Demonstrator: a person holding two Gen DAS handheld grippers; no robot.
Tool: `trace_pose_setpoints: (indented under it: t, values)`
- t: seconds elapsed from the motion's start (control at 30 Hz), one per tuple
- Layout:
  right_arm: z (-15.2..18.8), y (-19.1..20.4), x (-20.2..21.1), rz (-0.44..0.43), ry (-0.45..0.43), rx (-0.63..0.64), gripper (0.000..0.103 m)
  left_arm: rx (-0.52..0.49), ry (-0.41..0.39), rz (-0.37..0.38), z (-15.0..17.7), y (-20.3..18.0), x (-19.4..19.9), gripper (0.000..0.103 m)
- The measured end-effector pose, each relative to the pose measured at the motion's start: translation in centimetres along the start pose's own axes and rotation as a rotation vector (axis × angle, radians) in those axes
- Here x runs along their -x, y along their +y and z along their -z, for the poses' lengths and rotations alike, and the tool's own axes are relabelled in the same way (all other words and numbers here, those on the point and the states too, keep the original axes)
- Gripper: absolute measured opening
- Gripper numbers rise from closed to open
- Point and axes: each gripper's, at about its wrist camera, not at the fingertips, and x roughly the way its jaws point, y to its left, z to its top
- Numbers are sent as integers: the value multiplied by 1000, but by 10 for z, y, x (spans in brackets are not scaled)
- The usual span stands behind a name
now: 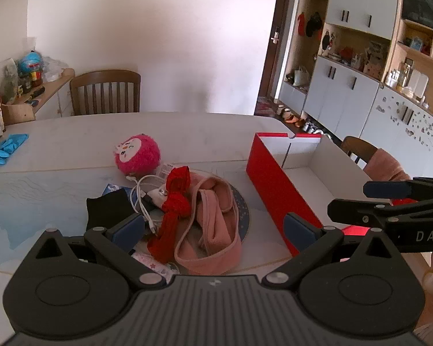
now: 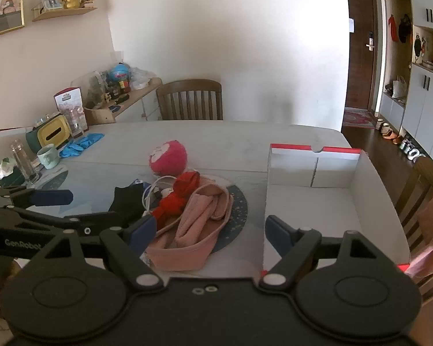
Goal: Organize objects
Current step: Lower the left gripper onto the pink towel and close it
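Both tools hang over the near edge of the pale worktop (image 1: 205, 132), tilted down toward the pile. The left tool (image 1: 215, 227) has its fingers spread wide with nothing between them, poised above the heap. The right tool (image 2: 209, 230) is likewise spread and empty, straddling the near left corner of the box (image 2: 329, 210), one finger over the pile, the other over the box floor.

The box is red outside, white inside, open at the top and bare within. It sits at the right end of the worktop, its right wall near the worktop's edge, a strip of free surface between it and the pile.

The heap lies on one dark round mat (image 1: 244, 210) near the front edge. In it I count one pink headband (image 1: 216, 230), one red knitted band (image 1: 174, 201) draped across its left side, one white cable (image 1: 143, 199) coiled behind, and one black cloth (image 1: 106, 210) at the left. One pink plush ball (image 1: 137, 154) sits just behind the heap, apart from the mat.

Beyond the ball the worktop is open to the far edge, where one wooden chair (image 1: 105, 92) stands. A bunch of blue gloves (image 1: 4, 148) lies at the far left; I cannot count them.
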Motion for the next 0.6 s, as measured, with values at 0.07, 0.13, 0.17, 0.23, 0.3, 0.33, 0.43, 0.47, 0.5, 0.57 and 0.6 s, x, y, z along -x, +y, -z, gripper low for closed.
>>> trace_pose_setpoints:
  t: [0.07,0.13,0.17,0.23,0.3,0.33,0.43,0.47,0.5,0.57,0.6]
  values:
    - [-2,-6,-2,8,-4,-5,82,1,-7,-1,-1,-2,-2,103]
    - [-4,-17,-3,23,-9,-27,82,6,-11,4,-3,-3,-6,103]
    - [-5,-25,-5,36,-8,-46,82,10,-10,4,-5,-3,-9,103]
    - [-7,-40,-7,65,-4,-78,82,22,-10,-3,-7,-3,-14,103]
    - [-9,-56,-10,93,2,-103,82,30,-9,-16,-8,-2,-21,103]
    - [-9,-64,-11,110,3,-106,82,26,-13,-22,-9,-3,-24,103]
    - [-11,-89,-16,169,12,-114,82,-6,-6,-56,-6,-5,-37,103]
    - [-12,-101,-18,193,22,-122,82,-11,1,-66,-5,-5,-41,103]
    - [-12,-109,-20,213,32,-128,82,-11,11,-76,-4,-5,-46,103]
    - [-11,-131,-25,261,50,-142,82,-15,28,-71,-1,-6,-55,103]
    - [-11,-138,-27,279,59,-146,82,-20,39,-70,1,-7,-60,102]
